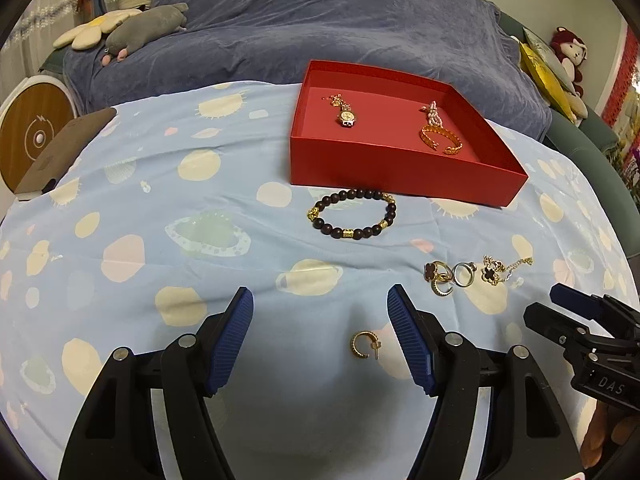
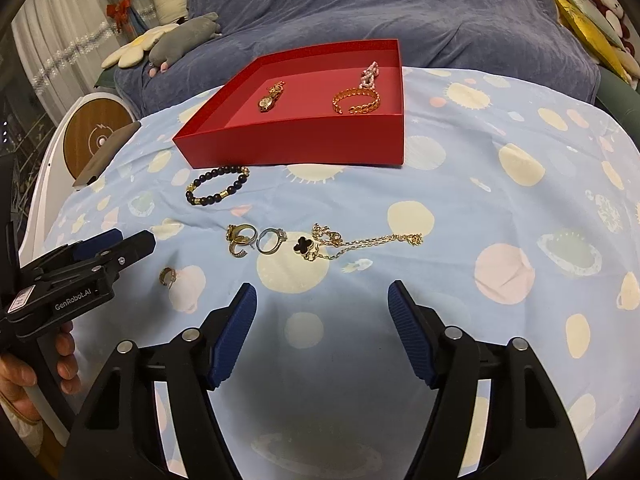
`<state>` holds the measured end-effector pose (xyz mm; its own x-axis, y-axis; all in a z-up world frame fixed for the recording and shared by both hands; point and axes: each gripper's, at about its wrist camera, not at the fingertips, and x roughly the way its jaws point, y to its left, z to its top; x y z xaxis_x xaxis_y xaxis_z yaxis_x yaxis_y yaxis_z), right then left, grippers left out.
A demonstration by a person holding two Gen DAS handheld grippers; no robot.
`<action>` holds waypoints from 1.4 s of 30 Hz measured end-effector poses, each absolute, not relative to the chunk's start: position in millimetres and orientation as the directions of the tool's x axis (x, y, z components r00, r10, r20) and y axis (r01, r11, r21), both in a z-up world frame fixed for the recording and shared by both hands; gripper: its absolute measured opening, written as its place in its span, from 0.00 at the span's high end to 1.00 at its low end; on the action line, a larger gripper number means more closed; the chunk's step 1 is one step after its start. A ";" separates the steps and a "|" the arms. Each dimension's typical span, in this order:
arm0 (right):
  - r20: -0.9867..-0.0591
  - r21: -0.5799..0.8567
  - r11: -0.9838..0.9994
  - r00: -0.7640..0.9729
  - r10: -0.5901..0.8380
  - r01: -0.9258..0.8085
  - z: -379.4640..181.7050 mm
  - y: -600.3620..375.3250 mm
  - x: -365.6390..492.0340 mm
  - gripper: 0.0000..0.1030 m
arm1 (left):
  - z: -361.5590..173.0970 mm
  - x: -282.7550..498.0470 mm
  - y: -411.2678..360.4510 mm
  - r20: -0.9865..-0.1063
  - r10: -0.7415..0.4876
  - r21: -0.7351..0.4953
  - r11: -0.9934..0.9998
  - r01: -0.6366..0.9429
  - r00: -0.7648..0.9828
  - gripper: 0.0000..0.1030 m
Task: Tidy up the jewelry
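Note:
A red box (image 1: 400, 176) (image 2: 296, 144) holds a gold watch (image 1: 346, 117) (image 2: 267, 102), a gold chain bangle (image 1: 440, 139) (image 2: 356, 101) and a pink bead piece (image 1: 434, 114) (image 2: 370, 73). On the cloth lie a dark bead bracelet (image 1: 352, 214) (image 2: 218, 186), a gold hoop earring (image 1: 365, 345) (image 2: 168, 276), a clover earring (image 1: 438, 276) (image 2: 240, 238), a silver ring (image 1: 464, 274) (image 2: 272, 240) and a black clover chain (image 1: 498, 272) (image 2: 340, 244). My left gripper (image 1: 320, 334) (image 2: 116, 242) is open around the hoop earring, just above it. My right gripper (image 2: 322, 328) (image 1: 560, 300) is open and empty.
A blue planet-print cloth (image 1: 160, 208) covers the table. A brown phone-like slab (image 1: 60, 152) (image 2: 108, 154) lies at its left edge. A bed with a blue blanket (image 1: 320, 24) and plush toys (image 1: 144, 32) stands behind. A round white device (image 1: 28, 136) sits at left.

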<state>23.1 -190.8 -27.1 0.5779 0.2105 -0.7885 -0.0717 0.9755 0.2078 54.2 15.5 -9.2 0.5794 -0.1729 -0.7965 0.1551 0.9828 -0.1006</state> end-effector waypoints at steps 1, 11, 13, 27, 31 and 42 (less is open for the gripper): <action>-0.789 0.215 0.974 0.574 0.218 -0.073 -28.2 -190.4 25.0 0.42 | -8.7 55.4 14.4 -0.796 -0.174 -0.102 0.983 0.154 0.580 0.35; -0.807 0.230 0.971 0.545 0.226 -0.062 -45.4 -183.1 46.0 0.54 | -7.9 60.7 10.8 -0.798 -0.182 -0.121 0.982 0.143 0.574 0.35; -0.803 0.216 0.975 0.557 0.212 -0.060 -44.8 -181.7 50.8 0.54 | -7.8 62.2 12.6 -0.799 -0.180 -0.125 0.983 0.133 0.573 0.35; -0.793 0.072 0.996 0.604 0.084 -0.044 -48.7 -175.8 64.4 0.85 | -9.9 69.9 24.3 -0.804 -0.179 -0.151 0.984 0.097 0.567 0.35; -0.795 0.083 0.996 0.601 0.090 -0.039 -48.3 -180.4 62.0 0.86 | -11.8 73.5 24.2 -0.806 -0.174 -0.148 0.985 0.091 0.566 0.35; -0.772 0.157 0.987 0.617 0.152 -0.046 -28.9 -191.4 47.1 0.87 | -18.2 100.4 13.6 -0.800 -0.166 -0.153 0.986 0.072 0.577 0.35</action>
<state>47.1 -191.4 -28.9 0.6168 0.1517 -0.7724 -0.0465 0.9866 0.1567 100.4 13.6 -18.2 0.5769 -0.1664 -0.7997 0.0716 0.9856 -0.1535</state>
